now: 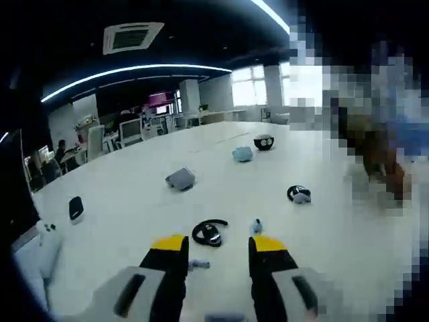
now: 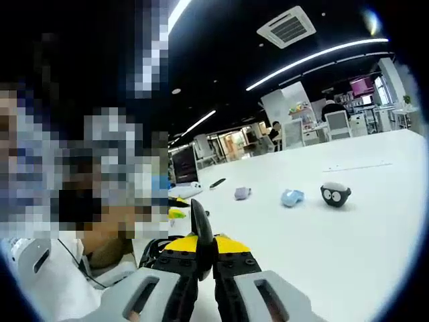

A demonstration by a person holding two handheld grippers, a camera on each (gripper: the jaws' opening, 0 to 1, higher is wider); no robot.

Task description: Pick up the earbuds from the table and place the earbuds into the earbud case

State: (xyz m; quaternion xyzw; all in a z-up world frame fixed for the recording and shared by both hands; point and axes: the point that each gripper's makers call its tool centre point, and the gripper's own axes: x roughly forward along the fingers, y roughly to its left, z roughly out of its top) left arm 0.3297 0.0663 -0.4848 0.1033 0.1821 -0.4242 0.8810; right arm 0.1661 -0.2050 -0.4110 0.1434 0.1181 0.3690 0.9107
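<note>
The right claw (image 2: 205,249) was clenched on a thin black earbud (image 2: 200,225) that stood up between its yellow-tipped jaws. The left claw (image 1: 218,253) was released, low over the white table (image 1: 335,241), with a black ear-hook earbud (image 1: 209,232) lying just ahead of it. The dark round case (image 1: 264,141) sat far off. I judged the placing step in hand; next the held earbud needed carrying to the case. No writing could be read
</note>
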